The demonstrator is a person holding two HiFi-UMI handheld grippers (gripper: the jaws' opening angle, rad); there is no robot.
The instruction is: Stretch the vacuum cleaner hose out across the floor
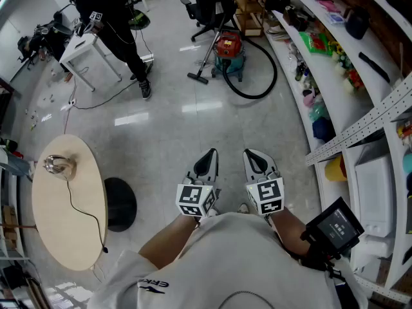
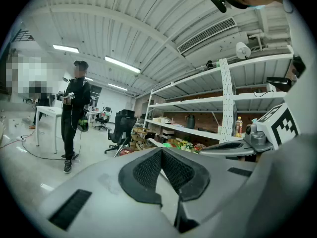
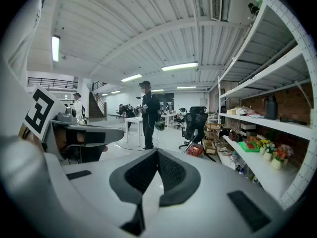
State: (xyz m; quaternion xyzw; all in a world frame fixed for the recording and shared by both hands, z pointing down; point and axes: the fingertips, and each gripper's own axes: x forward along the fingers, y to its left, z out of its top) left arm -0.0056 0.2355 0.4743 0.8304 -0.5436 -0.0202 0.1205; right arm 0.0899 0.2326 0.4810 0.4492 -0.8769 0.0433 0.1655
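Clenched shut on nothing, the jaws of the left gripper [image 1: 208, 154] and the right gripper [image 1: 252, 154] meet pad to pad; both are held side by side close to the person's chest, pointing out over the floor [image 1: 167, 127]; the vacuum cleaner [image 1: 228, 49] stands well apart from them toward the floor's far edge, near the shelves [image 1: 335, 102] on the right; its black hose [image 1: 269, 82] lies curled in a loop beside the shelf foot; its wand [image 1: 205, 60] slants down leftward; an office chair [image 1: 209, 8] stands behind it.
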